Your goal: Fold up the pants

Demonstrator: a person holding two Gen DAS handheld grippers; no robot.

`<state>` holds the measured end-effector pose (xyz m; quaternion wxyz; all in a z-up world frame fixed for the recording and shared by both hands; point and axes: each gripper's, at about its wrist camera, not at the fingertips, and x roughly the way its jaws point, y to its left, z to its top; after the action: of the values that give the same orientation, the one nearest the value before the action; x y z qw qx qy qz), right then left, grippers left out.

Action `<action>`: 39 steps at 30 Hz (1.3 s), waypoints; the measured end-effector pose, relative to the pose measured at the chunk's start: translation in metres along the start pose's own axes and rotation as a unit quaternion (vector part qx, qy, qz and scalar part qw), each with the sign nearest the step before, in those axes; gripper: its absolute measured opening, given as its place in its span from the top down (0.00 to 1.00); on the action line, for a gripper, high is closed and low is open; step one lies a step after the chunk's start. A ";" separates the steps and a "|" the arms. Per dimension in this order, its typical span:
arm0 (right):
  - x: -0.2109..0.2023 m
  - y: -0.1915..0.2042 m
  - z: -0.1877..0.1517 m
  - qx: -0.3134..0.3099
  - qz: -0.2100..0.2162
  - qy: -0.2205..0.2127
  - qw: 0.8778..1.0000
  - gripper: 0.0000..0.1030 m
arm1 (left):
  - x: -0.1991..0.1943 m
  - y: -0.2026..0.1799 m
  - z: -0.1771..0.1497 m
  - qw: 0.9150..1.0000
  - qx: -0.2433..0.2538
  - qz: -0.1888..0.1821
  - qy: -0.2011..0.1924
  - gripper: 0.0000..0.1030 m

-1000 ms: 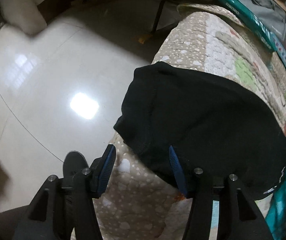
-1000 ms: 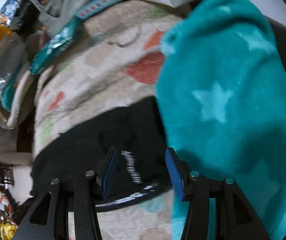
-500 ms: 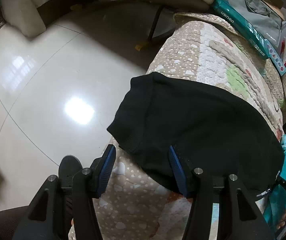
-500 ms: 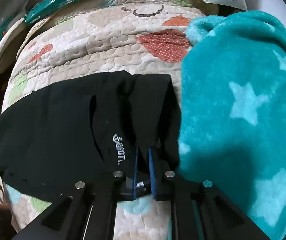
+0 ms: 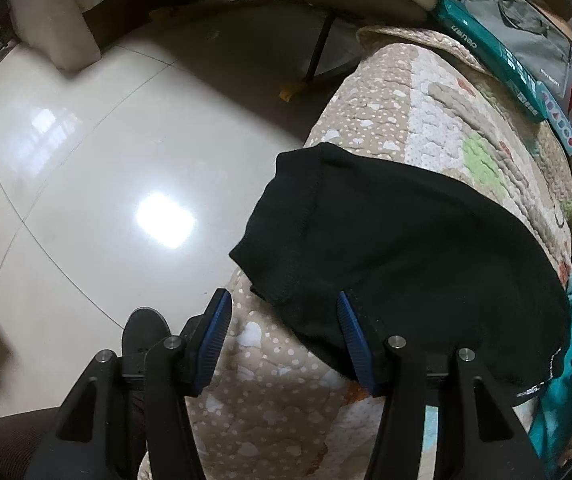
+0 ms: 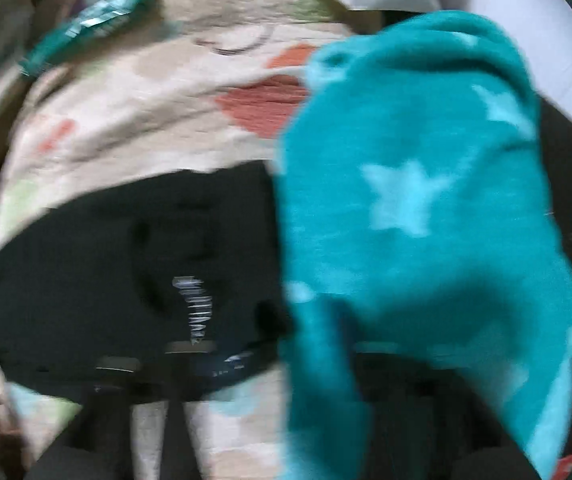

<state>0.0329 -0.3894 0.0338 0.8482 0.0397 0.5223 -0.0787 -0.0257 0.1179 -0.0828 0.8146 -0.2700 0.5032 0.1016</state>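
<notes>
- Black pants [image 5: 406, 248]: folded flat across patterned quilt [image 5: 426, 92], hem end draped over quilt's edge above tiled floor [image 5: 97, 168].
- Left tongs [image 5: 281, 332]: released, blue pads [image 5: 215, 340] spread wide, empty; one pad beside the hem, the other against black fabric.
- Right tongs [image 6: 221, 364]: heavily blurred, low at the pants' printed edge; state cannot be told.
- Teal star blanket [image 6: 414, 208]: lying just beside pants, overlapping their end.
- Teal box [image 5: 490, 56]: at quilt's far edge.
</notes>
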 end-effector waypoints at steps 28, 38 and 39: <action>0.023 -0.009 -0.041 0.109 -0.046 0.047 0.992 0.87 | -0.004 0.014 -0.001 1.000 -0.020 0.007 0.002 0.47; -0.033 0.014 -0.042 0.071 -0.065 -0.037 0.995 0.45 | 0.014 0.045 -0.009 0.997 -0.050 0.030 0.052 0.32; -0.038 0.023 -0.040 0.060 -0.052 -0.048 0.996 0.42 | 0.018 0.058 -0.011 0.994 -0.078 0.027 0.066 0.32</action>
<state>-0.0150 -0.3574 0.0497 0.8632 0.0595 0.4763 -0.1563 -0.0504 0.1582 -0.1216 0.7529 -0.3252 0.5536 0.1447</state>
